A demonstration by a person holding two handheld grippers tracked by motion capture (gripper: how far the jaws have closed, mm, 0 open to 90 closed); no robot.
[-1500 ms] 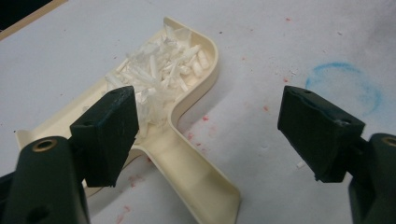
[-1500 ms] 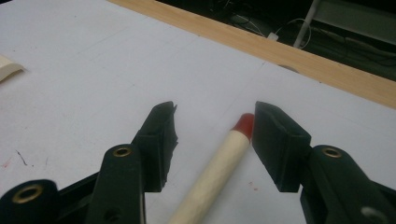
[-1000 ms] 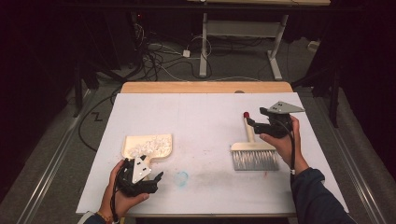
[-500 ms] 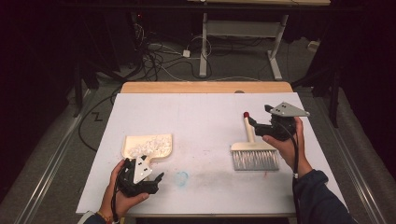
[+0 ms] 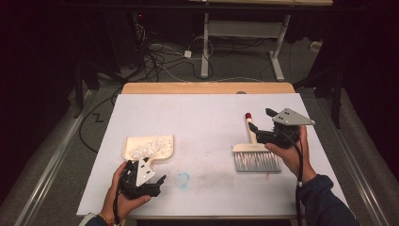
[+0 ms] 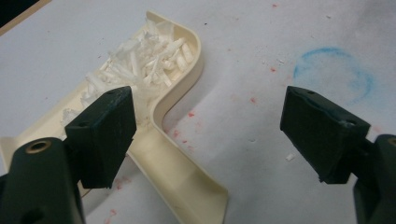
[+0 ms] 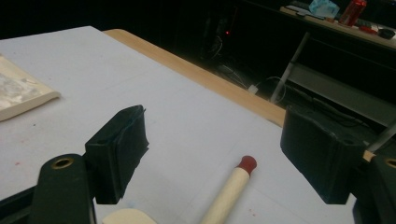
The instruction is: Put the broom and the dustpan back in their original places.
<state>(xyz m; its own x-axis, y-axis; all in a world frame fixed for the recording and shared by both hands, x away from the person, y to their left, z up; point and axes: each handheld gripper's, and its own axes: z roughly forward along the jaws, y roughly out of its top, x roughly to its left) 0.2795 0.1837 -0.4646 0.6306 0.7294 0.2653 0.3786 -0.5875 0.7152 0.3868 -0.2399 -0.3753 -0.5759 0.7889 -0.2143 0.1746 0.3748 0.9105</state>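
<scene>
Dustpan [image 5: 149, 147] full of white shreds [image 6: 140, 65], on worktop [image 5: 202, 117] at near left | left gripper [image 6: 205, 135] jaws wide, handle beside one jaw, untouched | brush [image 5: 254, 155] flat at right | right gripper [image 7: 215, 154] jaws just opened wide above handle, nothing gripped | step: sweep looks finished, tools released | next: likely regrip dustpan handle to empty

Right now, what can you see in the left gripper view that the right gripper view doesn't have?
Left gripper view: a blue scribbled ring on the table and the white shreds piled in the cream dustpan. Right gripper view: the brush handle with its red tip, plus the table's wooden edge and a red can far behind. Both show the white tabletop, part of the dustpan, and an open tool's black jaws.
</scene>
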